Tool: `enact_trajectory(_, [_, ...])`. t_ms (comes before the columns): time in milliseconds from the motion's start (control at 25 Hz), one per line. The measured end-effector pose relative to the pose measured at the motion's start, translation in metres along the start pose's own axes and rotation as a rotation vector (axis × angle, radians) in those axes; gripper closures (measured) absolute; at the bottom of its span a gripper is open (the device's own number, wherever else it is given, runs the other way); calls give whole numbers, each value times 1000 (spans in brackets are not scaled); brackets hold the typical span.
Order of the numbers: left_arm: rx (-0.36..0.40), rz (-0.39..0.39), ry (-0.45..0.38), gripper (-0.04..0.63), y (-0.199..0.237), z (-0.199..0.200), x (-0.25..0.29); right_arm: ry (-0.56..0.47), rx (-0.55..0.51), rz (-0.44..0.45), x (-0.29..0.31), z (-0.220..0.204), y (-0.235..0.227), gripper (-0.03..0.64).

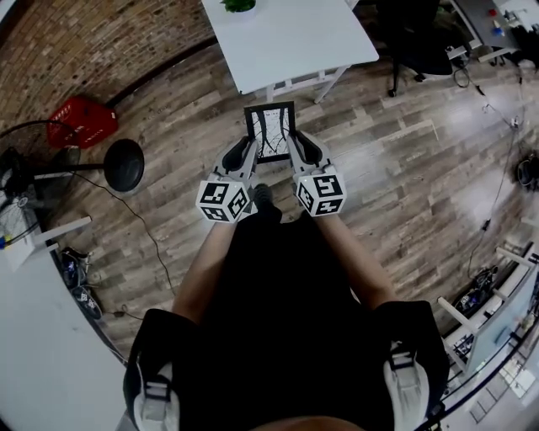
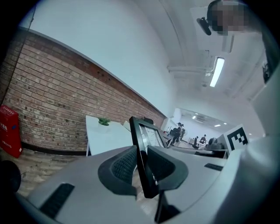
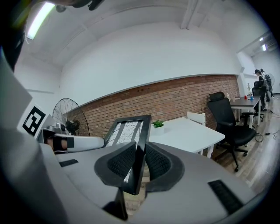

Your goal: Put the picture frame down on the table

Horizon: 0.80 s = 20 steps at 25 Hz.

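Over the wood-plank floor (image 1: 404, 168), a person stands with both arms stretched forward, facing a brick wall (image 1: 101, 42) that runs along the far left of the room. A white table (image 1: 295, 42) stands just ahead, its near edge close to the grippers. A black office chair (image 1: 413, 34) sits to the right of the table. A standing fan (image 1: 124, 164) and a red basket (image 1: 82, 120) are on the floor at the left, near the wall.

The picture frame (image 1: 270, 130) is black with a pale print inside. It is in the air above the floor, short of the table and not touching it, carried between the two grippers. The left gripper (image 1: 242, 150) has its jaws clamped on the frame's left edge, and the right gripper (image 1: 300, 146) has its jaws clamped on the right edge. A small green plant (image 1: 239, 6) in a white pot sits on the far part of the table.
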<state>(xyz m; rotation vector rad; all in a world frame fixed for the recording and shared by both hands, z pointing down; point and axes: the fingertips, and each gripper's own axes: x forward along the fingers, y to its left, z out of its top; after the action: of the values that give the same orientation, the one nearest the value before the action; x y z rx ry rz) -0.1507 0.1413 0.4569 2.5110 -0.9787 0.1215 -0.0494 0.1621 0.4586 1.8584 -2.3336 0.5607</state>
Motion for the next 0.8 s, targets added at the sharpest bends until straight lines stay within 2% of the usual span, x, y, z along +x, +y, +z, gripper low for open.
enact_trajectory(400, [8, -68, 25, 508, 22, 4, 8, -1, 34, -63, 17, -5, 7, 545])
enact_trajectory(800, [19, -69, 37, 508, 44, 11, 16, -14, 47, -58, 42, -2, 9, 546])
